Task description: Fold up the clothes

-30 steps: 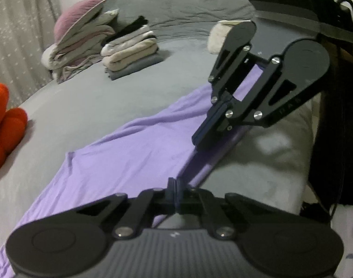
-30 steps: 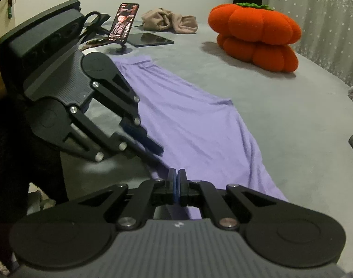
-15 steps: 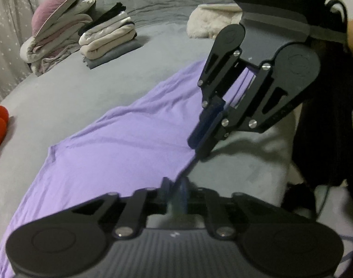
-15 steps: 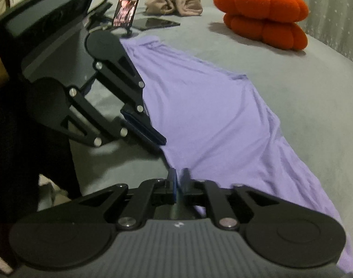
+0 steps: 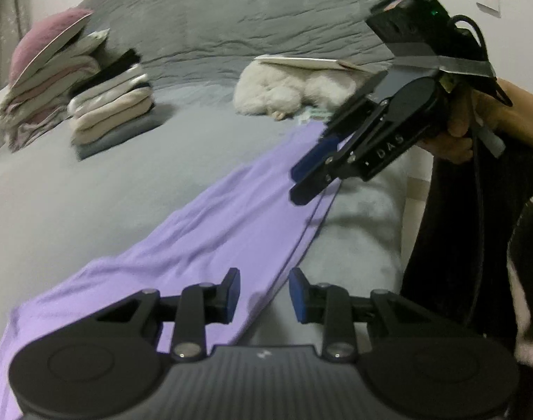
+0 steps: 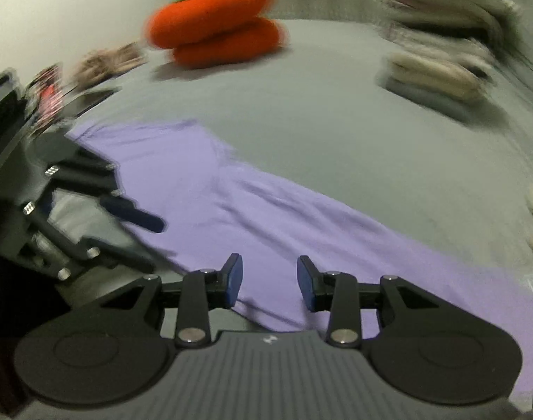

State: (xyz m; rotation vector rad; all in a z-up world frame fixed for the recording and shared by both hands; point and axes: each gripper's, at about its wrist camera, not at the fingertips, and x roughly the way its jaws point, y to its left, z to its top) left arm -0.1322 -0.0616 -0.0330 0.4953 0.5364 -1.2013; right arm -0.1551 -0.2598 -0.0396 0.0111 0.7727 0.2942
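Note:
A long purple garment (image 5: 214,224) lies flat along the near edge of the grey bed (image 5: 91,189). My left gripper (image 5: 264,294) hovers open over the garment's near hem with nothing between its blue pads. My right gripper (image 6: 270,281) is also open and empty, just above the purple garment (image 6: 266,217). In the left wrist view a hand (image 5: 458,129) holds the right gripper (image 5: 296,187) above the cloth's far part. The right wrist view is blurred and shows the left gripper (image 6: 151,243) at the left edge.
Two stacks of folded clothes (image 5: 109,112) stand on the far side of the bed, with a white fluffy bundle (image 5: 287,87) by the headboard. An orange pumpkin cushion (image 6: 217,31), a brown cloth (image 6: 109,59) and a phone (image 6: 49,98) lie at the other end.
Both grippers were shut on the garment's near edge and have opened, letting it go. The right gripper has lifted and swung towards the bed's middle.

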